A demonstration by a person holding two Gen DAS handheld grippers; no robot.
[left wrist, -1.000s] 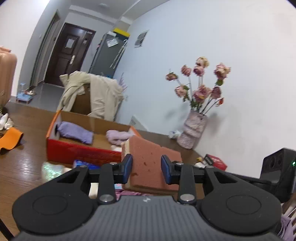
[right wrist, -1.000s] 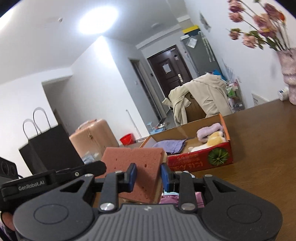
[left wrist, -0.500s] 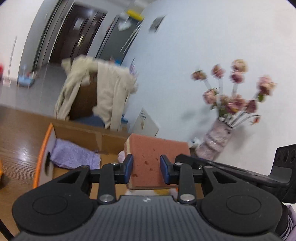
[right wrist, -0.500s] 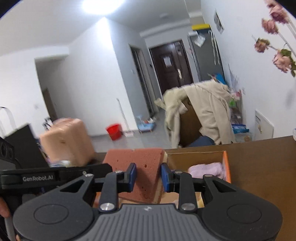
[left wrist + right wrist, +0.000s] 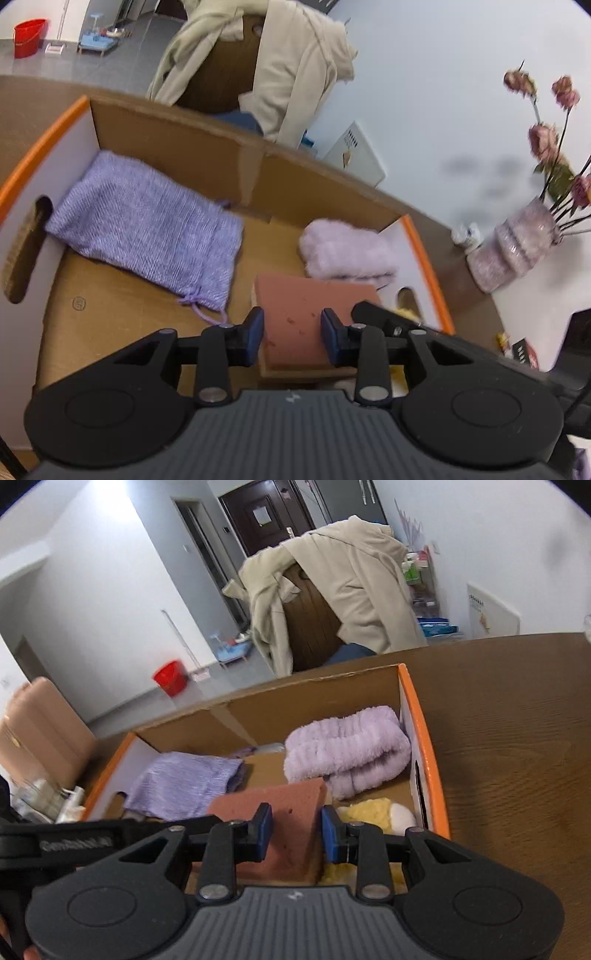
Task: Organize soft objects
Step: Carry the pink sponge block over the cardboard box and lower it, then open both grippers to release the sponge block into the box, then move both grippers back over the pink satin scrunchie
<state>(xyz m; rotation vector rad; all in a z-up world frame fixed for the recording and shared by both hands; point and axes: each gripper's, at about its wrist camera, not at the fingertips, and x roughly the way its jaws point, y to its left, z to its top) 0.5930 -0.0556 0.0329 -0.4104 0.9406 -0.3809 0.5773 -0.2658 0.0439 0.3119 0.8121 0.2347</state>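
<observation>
Both grippers pinch one reddish-brown sponge (image 5: 295,321) from opposite ends and hold it over the open cardboard box (image 5: 177,144). My left gripper (image 5: 291,338) is shut on the sponge, with the blue pads pressing its sides. In the right wrist view my right gripper (image 5: 296,832) is shut on the same sponge (image 5: 291,812). Inside the box lie a purple knit pouch (image 5: 147,229) at the left, a folded lilac fluffy towel (image 5: 347,251) at the right, and a yellow plush toy (image 5: 373,812) under the sponge. The box floor under the sponge is hidden.
The box sits on a brown wooden table (image 5: 517,757). A vase of dried pink flowers (image 5: 517,243) stands at the table's right by the white wall. Behind the box a chair carries a beige coat (image 5: 351,590). A pink suitcase (image 5: 37,731) and red bucket (image 5: 170,677) are beyond.
Both grippers carried the sponge forward and tilted down; it went from in front of the box to hanging over the box's inside. The grips stayed closed.
</observation>
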